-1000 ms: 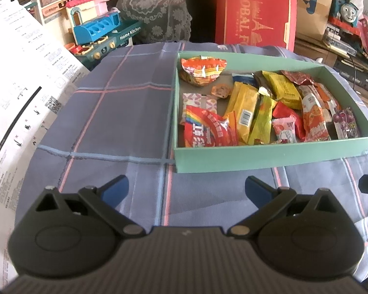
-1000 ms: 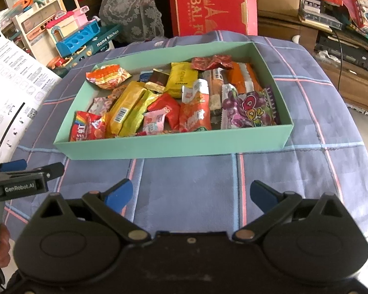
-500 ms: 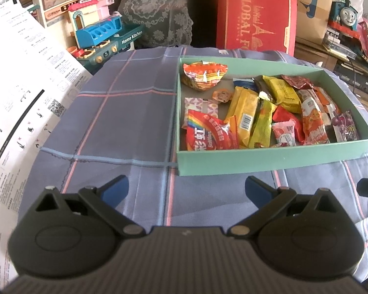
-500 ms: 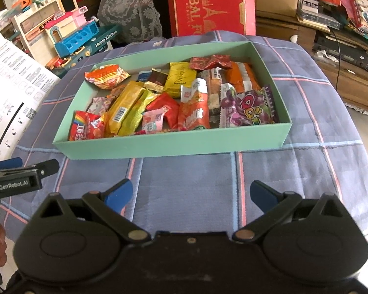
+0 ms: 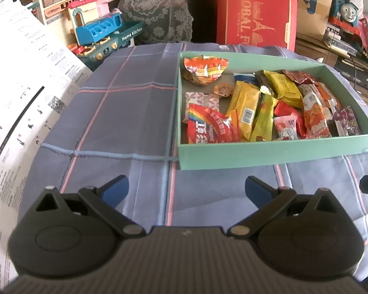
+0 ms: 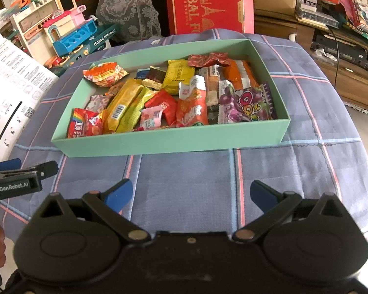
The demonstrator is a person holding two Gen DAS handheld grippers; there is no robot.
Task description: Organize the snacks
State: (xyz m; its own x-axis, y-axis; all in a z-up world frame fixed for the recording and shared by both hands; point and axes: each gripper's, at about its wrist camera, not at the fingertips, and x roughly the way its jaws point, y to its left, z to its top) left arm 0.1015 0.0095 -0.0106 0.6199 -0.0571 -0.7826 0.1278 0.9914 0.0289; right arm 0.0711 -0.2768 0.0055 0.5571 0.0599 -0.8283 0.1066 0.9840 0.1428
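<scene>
A shallow green box sits on the blue plaid cloth and holds several snack packets. Among them are a rainbow red packet, a long yellow bar, an orange crumpled bag and a purple grape packet. My left gripper is open and empty, above bare cloth in front of the box's left corner. My right gripper is open and empty, above the cloth in front of the box's middle. The left gripper also shows in the right wrist view.
A white printed sheet hangs over the table's left edge. A red carton stands behind the box. Toy kitchen sets and cluttered shelves lie beyond the table.
Both grippers have drawn back and up a little from the box, so it looks slightly farther away. The jaws stay open and the snacks have not moved.
</scene>
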